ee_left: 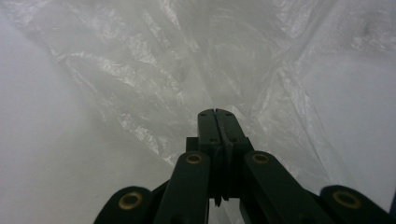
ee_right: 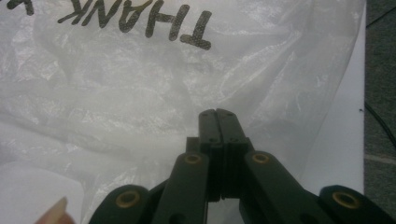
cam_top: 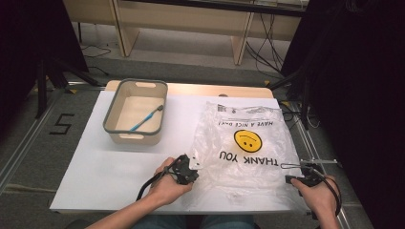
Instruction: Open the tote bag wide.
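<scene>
On the grey floor at the far left of the high view, black tape marks (cam_top: 61, 123) form a "5". On the white desk (cam_top: 110, 167), at about ten o'clock from its middle, stands a beige rectangular plastic bin with a grey rim (cam_top: 135, 112); inside it lies a blue toothbrush (cam_top: 145, 119), its long axis running from seven o'clock to one o'clock.

Near the desk's front edge, the left gripper (cam_top: 190, 168) sits at the left edge of a clear, crinkled plastic bag (cam_top: 243, 143). In the left gripper view its jaws are pressed together (ee_left: 217, 112) over the film (ee_left: 154, 70); whether film is pinched between them I cannot tell.

The bag lies flat on the right half of the desk, its long axis running from six to twelve o'clock. Its print reads upside down from the person's side: "HAVE A NICE DAY!" along the far part, a yellow smiley face (cam_top: 248, 140) under it, then "THANK YOU" in black letters nearest the person. So the tops of the letters point toward six o'clock.

At the bag's right front corner is the right gripper (cam_top: 297, 177). In the right gripper view its jaws are together (ee_right: 217, 112) at the bag's edge (ee_right: 140, 102), with "THANK" readable above; a pinch on the film cannot be made out.
</scene>
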`<state>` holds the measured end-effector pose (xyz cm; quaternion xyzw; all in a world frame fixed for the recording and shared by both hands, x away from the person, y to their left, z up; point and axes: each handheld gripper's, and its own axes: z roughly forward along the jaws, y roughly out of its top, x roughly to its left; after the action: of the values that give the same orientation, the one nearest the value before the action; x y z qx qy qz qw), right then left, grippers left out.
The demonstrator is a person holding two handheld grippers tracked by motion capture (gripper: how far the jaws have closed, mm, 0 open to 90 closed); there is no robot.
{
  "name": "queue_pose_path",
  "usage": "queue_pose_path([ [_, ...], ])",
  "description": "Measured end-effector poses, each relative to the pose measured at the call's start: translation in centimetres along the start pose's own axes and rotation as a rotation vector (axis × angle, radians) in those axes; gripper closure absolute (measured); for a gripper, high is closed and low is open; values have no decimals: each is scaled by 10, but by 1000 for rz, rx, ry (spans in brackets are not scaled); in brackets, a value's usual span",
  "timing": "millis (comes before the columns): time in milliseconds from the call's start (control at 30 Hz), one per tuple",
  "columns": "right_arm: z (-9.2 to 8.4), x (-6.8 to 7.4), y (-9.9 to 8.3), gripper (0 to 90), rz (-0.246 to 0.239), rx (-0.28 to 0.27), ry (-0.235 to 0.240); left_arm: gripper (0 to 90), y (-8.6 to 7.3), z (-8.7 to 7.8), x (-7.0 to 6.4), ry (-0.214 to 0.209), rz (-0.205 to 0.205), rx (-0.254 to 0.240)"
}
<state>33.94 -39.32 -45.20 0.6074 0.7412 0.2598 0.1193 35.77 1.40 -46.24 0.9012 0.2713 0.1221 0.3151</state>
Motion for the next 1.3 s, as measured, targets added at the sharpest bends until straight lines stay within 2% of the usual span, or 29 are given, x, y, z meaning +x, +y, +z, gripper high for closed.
queue_pose_path([
  [33,0,2,0,900,6,-7,20,896,0,-1,3,10,-10,-8],
  [300,1,15,2,900,11,-10,69,897,-1,-7,23,75,-49,-21],
  [500,6,30,2,900,3,-1,118,897,5,-12,45,160,-76,-33],
  [767,11,49,3,900,-14,3,178,897,17,-6,74,247,-112,-30],
  [867,13,56,4,900,-38,-1,194,897,21,-4,84,272,-126,-24],
  [967,15,68,7,900,-56,-12,214,897,25,-2,92,292,-141,-23],
  [1100,18,75,8,900,-69,-17,227,897,30,0,97,325,-153,-30],
  [1300,22,86,11,900,-78,-29,249,897,38,4,106,383,-148,-36],
])
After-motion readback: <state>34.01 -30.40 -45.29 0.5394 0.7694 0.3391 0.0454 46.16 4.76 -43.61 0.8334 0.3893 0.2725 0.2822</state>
